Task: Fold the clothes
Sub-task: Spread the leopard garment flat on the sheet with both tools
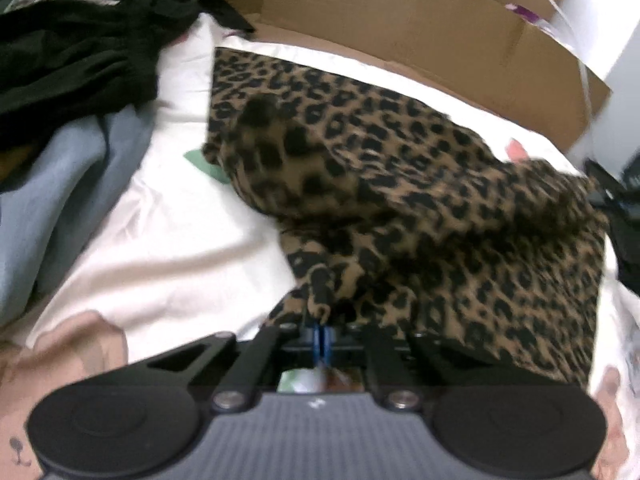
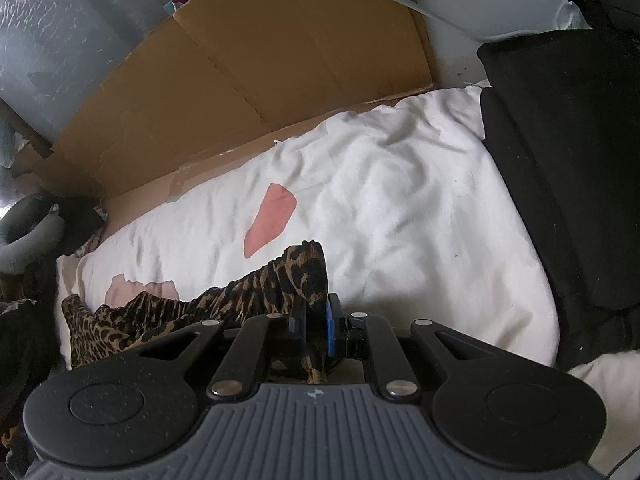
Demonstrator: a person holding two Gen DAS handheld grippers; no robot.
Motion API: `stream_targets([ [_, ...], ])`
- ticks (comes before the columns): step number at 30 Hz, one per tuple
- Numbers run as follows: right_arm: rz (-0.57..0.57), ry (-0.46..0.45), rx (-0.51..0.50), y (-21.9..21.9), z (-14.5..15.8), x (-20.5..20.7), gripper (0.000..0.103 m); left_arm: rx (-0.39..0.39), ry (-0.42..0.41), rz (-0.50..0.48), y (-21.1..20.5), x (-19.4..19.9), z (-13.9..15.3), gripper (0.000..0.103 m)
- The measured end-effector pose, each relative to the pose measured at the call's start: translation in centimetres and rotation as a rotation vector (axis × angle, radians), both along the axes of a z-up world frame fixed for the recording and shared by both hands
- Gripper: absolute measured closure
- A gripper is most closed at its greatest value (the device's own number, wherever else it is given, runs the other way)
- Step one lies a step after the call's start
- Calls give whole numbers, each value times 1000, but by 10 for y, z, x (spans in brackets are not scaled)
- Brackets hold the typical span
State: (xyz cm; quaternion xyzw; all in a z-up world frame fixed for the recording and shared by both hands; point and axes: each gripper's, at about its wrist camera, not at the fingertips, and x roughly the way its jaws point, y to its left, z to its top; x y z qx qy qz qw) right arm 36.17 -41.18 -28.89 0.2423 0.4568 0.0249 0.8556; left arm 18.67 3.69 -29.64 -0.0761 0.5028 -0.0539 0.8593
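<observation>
Left wrist: your left gripper (image 1: 322,338) pinches the leopard-print garment (image 1: 400,200); right gripper (image 2: 316,326) clamps its edge above the white bedding (image 2: 400,200).

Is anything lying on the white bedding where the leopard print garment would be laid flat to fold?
Nothing visible on the white bedding ahead. The leopard print garment is pinched in both the left tongs and the right tongs. A black garment and a blue-grey garment sit off to the side.
</observation>
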Motion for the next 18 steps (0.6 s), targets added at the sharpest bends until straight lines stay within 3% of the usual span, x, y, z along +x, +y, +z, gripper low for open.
stream_targets([
  [10,33,-44,4,3,20,2,95,-70,22,-93,-35,-50,36,101],
  [18,52,-55,-8,6,24,2,95,-131,62,-138,-60,-79,39,101],
])
